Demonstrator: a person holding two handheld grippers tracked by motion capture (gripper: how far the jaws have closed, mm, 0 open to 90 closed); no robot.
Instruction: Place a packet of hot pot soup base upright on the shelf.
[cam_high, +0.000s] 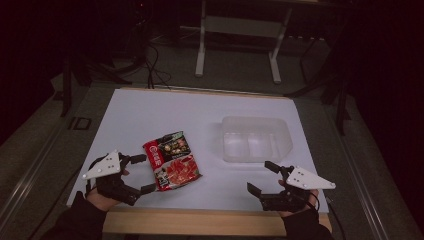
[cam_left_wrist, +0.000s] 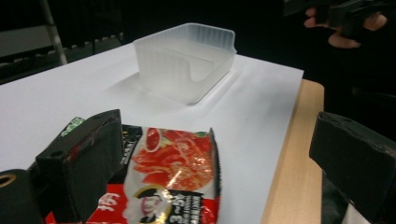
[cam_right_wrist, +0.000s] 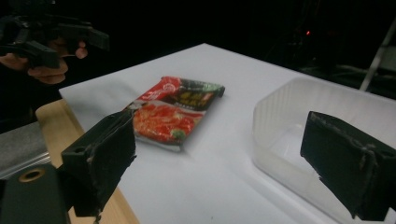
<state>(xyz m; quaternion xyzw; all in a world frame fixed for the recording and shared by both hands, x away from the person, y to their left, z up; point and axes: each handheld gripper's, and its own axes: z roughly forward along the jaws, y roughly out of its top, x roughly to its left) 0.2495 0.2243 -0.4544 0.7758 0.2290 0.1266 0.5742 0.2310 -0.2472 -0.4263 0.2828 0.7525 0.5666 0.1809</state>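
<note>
From the high view, the packet (cam_high: 172, 160) lay flat on the white counter (cam_high: 150, 115), near its front edge, and the clear tub (cam_high: 256, 139) stood empty well to its right. The left tool (cam_high: 142, 173) was at the packet's left side with its jaws spread, one near the packet's upper edge and one by its lower corner; whether either touched it could not be told from there. The right tool (cam_high: 260, 176) hovered in front of the tub, jaws wide and nothing between them.

In the left gripper view, the packet (cam_left_wrist: 175, 182) sat just ahead of the left tool (cam_left_wrist: 224, 163), partly behind one jaw, with the other jaw well off to the side over the wooden edge (cam_left_wrist: 299, 158). The jaws were open and did not grip it. The tub (cam_left_wrist: 187, 65) stood farther back, bare inside.

In the right gripper view, the right tool (cam_right_wrist: 224, 163) stood open, its jaws holding nothing; the packet (cam_right_wrist: 175, 112) lay on the counter beyond them and the tub (cam_right_wrist: 308, 130) just beside one jaw.

Judged from this, the work had hardly begun: the packet was not yet gripped or lifted, and the likely move into the tub remained to be done
</note>
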